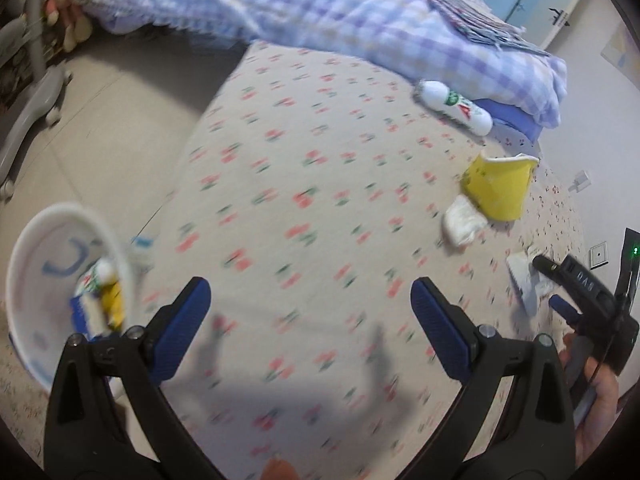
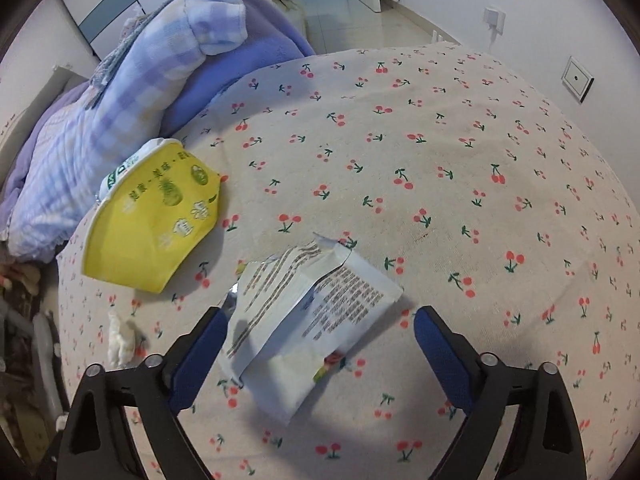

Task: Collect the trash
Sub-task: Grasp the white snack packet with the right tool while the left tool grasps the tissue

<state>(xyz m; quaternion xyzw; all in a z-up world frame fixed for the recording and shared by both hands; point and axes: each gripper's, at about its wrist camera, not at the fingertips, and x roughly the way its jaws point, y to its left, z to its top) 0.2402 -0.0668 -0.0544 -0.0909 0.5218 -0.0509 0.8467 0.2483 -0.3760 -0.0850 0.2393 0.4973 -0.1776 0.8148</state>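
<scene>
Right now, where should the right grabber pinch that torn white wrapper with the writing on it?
Pinch the wrapper across its narrow middle, coming straight down from above. It lies flat on the sheet, slanted between the open jaws of the right gripper; the torn flap at its far end is raised and would probably bend.

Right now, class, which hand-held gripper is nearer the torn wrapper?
Right. The right hand-held gripper is open around the wrapper; the left hand-held gripper hangs open over bare sheet, well away.

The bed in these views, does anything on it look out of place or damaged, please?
Yes: litter lies on the cherry-print sheet: a crushed yellow cup on its side, a torn-open wrapper, a crumpled tissue and a white bottle lying flat.
</scene>
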